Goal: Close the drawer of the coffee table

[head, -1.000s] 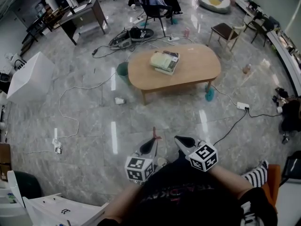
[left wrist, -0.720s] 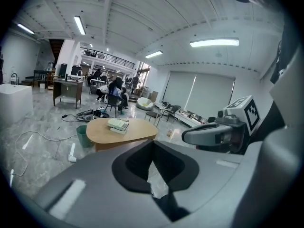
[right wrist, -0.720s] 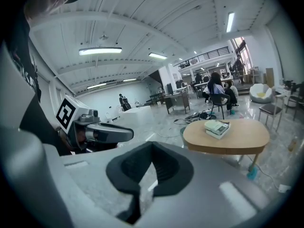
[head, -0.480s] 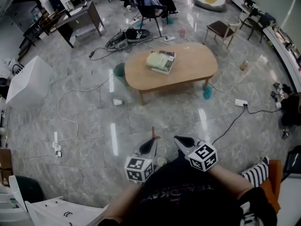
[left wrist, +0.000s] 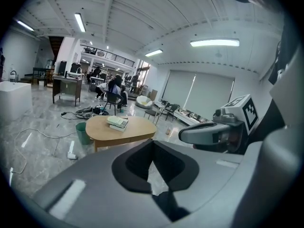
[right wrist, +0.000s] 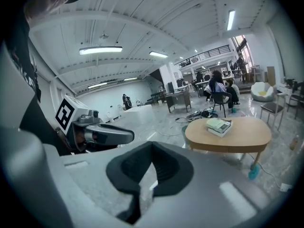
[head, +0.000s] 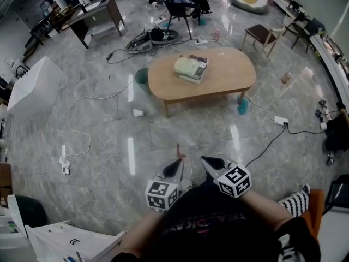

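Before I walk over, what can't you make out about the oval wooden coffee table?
- Drawer of the oval wooden coffee table: not discernible in any view, too distant; open or shut unknown.
- Far side of the table: hidden by its top, head view.
- Print on the stack of books: too small.

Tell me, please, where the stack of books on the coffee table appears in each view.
Head view: stack of books, upper centre, slightly right of the middle.
Left gripper view: stack of books, left of centre, near mid-height.
Right gripper view: stack of books, right of centre, near mid-height.
Shared landmark: the oval coffee table beneath it.
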A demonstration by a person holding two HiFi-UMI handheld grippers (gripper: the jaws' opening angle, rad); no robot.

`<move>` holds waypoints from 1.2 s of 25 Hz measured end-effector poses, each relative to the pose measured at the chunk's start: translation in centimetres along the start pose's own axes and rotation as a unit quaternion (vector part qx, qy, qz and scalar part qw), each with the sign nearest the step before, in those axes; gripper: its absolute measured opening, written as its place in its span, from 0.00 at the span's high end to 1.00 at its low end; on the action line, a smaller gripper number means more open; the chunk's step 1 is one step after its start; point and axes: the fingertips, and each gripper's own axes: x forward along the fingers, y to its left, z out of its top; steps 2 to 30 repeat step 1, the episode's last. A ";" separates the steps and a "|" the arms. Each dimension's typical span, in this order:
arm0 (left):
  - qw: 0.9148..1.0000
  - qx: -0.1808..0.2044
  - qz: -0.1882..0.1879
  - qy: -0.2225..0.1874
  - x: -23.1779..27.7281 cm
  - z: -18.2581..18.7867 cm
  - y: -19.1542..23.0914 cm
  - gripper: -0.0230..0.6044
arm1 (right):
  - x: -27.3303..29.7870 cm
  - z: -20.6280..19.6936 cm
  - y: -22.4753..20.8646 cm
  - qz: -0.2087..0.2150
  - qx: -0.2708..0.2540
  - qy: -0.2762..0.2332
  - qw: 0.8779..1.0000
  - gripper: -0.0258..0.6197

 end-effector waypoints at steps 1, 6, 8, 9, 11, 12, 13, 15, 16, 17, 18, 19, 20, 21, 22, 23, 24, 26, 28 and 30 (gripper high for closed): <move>1.000 0.001 0.000 0.001 0.0 0.0 0.1 0.96 | 0.2 0.1 0.0 0.000 0.000 0.000 1.000 0.96; 1.000 0.001 0.000 0.001 0.0 0.0 0.1 0.96 | 0.2 0.1 0.0 0.000 0.000 0.000 1.000 0.96; 1.000 0.001 0.000 0.001 0.0 0.0 0.1 0.96 | 0.2 0.1 0.0 0.000 0.000 0.000 1.000 0.96; 1.000 0.001 0.000 0.001 0.0 0.0 0.1 0.96 | 0.2 0.1 0.0 0.000 0.000 0.000 1.000 0.96; 1.000 0.001 0.000 0.001 0.0 0.0 0.1 0.96 | 0.2 0.1 0.0 0.000 0.000 0.000 1.000 0.96; 1.000 0.001 0.000 0.001 0.0 0.0 0.1 0.96 | 0.2 0.1 0.0 0.000 0.000 0.000 1.000 0.96; 1.000 0.001 0.000 0.001 0.0 0.0 0.1 0.96 | 0.2 0.1 0.0 0.000 0.000 0.000 1.000 0.96; 1.000 0.001 0.000 0.001 0.0 0.0 0.1 0.96 | 0.2 0.1 0.0 0.000 0.000 0.000 1.000 0.96; 1.000 0.001 0.000 0.001 0.0 0.0 0.1 0.96 | 0.2 0.1 0.0 0.000 0.000 0.000 1.000 0.96; 1.000 0.001 0.000 0.001 0.0 0.0 0.1 0.96 | 0.2 0.1 0.0 0.000 0.000 0.000 1.000 0.96; 1.000 0.001 0.000 0.001 0.0 0.0 0.1 0.96 | 0.2 0.1 0.0 0.000 0.000 0.000 1.000 0.96; 1.000 0.001 0.000 0.001 0.0 0.0 0.1 0.96 | 0.2 0.1 0.0 0.000 0.000 0.000 1.000 0.96; 1.000 0.001 0.000 0.001 0.0 0.0 0.1 0.96 | 0.2 0.1 0.0 0.000 0.000 0.000 1.000 0.96; 1.000 0.001 0.000 0.001 0.0 0.0 0.1 0.96 | 0.2 0.1 0.0 0.000 0.000 0.000 1.000 0.96; 1.000 0.001 0.000 0.001 0.0 0.0 0.1 0.96 | 0.2 0.1 0.0 0.000 0.000 0.000 1.000 0.96; 1.000 0.001 0.000 0.001 0.0 0.0 0.1 0.96 | 0.2 0.1 0.0 0.000 0.000 0.000 1.000 0.96; 1.000 0.001 0.000 0.001 0.0 0.0 0.1 0.96 | 0.2 0.1 0.0 0.000 0.000 0.000 1.000 0.96; 1.000 0.001 0.000 0.001 0.0 0.0 0.1 0.96 | 0.2 0.1 0.0 0.000 0.000 0.000 1.000 0.96; 1.000 0.001 0.000 0.001 0.0 0.0 0.1 0.96 | 0.2 0.1 0.0 0.000 0.000 0.000 1.000 0.96; 1.000 0.001 0.000 0.001 0.0 0.0 0.1 0.96 | 0.2 0.1 0.0 0.000 0.000 0.000 1.000 0.96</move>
